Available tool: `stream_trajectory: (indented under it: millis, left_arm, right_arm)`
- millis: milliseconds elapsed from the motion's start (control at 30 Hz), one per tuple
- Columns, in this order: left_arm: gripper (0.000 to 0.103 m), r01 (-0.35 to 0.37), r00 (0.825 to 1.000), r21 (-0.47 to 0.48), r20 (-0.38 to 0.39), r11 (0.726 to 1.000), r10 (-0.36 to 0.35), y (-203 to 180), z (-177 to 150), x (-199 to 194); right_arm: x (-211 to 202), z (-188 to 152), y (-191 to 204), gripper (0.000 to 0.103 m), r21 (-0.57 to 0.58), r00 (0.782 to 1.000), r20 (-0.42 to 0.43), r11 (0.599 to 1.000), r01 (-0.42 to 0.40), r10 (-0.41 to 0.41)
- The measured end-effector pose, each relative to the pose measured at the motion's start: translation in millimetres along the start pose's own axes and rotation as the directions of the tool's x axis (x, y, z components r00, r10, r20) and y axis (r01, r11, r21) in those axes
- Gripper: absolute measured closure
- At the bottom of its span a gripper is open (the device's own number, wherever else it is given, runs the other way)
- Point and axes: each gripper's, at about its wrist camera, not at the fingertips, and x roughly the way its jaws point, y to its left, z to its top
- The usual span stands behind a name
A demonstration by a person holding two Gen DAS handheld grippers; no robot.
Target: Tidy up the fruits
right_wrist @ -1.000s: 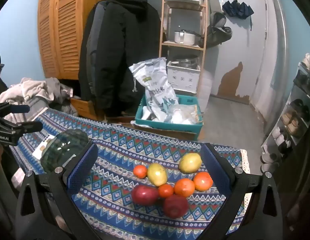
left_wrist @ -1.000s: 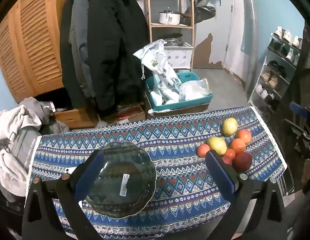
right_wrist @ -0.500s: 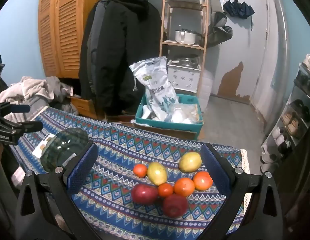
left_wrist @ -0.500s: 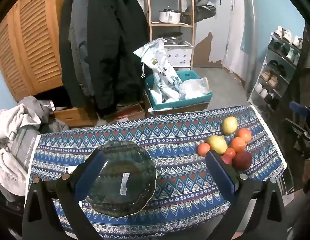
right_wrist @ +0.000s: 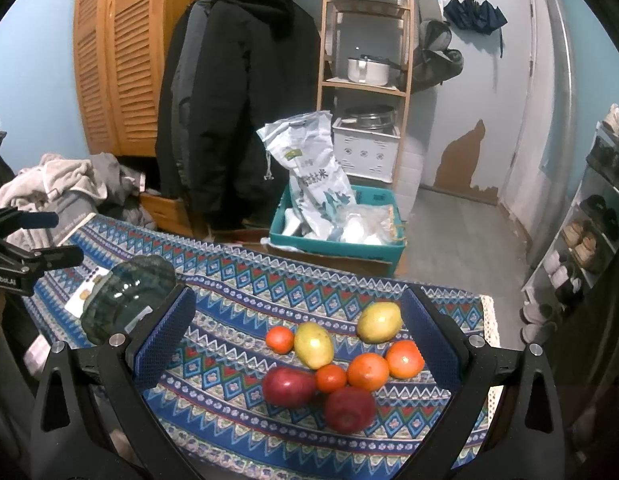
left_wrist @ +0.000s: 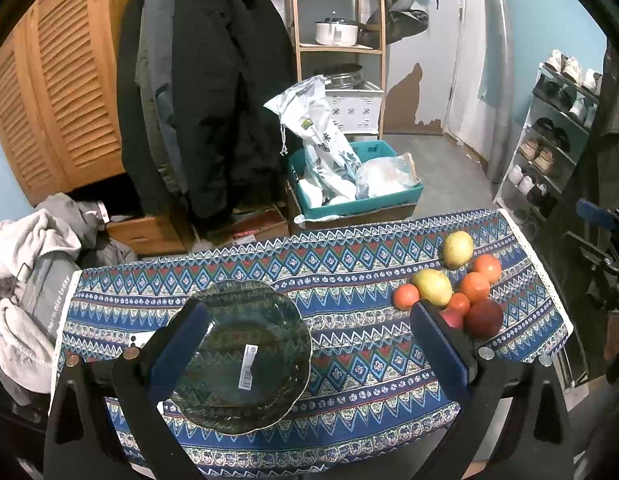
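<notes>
A dark green glass plate [left_wrist: 241,356] lies on the left of the patterned tablecloth [left_wrist: 349,344]; in the right wrist view the plate [right_wrist: 125,296] shows at the left. A cluster of fruit sits at the right: two yellow mangoes [right_wrist: 314,344] [right_wrist: 379,322], several oranges [right_wrist: 367,372] and two red apples [right_wrist: 287,386] [right_wrist: 349,408]. My left gripper [left_wrist: 305,344] hangs open above the table, its left finger over the plate. My right gripper [right_wrist: 297,338] is open above the fruit, holding nothing.
Beyond the table's far edge stand a teal crate [left_wrist: 361,188] with bags, hanging dark coats [left_wrist: 205,92], a wooden shelf [left_wrist: 337,36] and a shoe rack [left_wrist: 557,136]. Clothes [left_wrist: 25,276] are piled at the left. The table drops off at the right past the fruit.
Both views have shifted only slightly; the fruit and plate lie where they were. Both grippers stay open.
</notes>
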Motion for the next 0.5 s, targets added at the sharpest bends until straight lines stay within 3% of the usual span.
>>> stream_trajectory:
  millis: [500]
  left_arm:
    - [0.001, 0.005, 1.0, 0.003, -0.005, 1.0, -0.005, 2.6, -0.4, -1.7]
  right_arm:
    - [-1.7, 2.3, -2.9, 0.003, 0.008, 1.0, -0.001, 1.0, 0.004, -0.004]
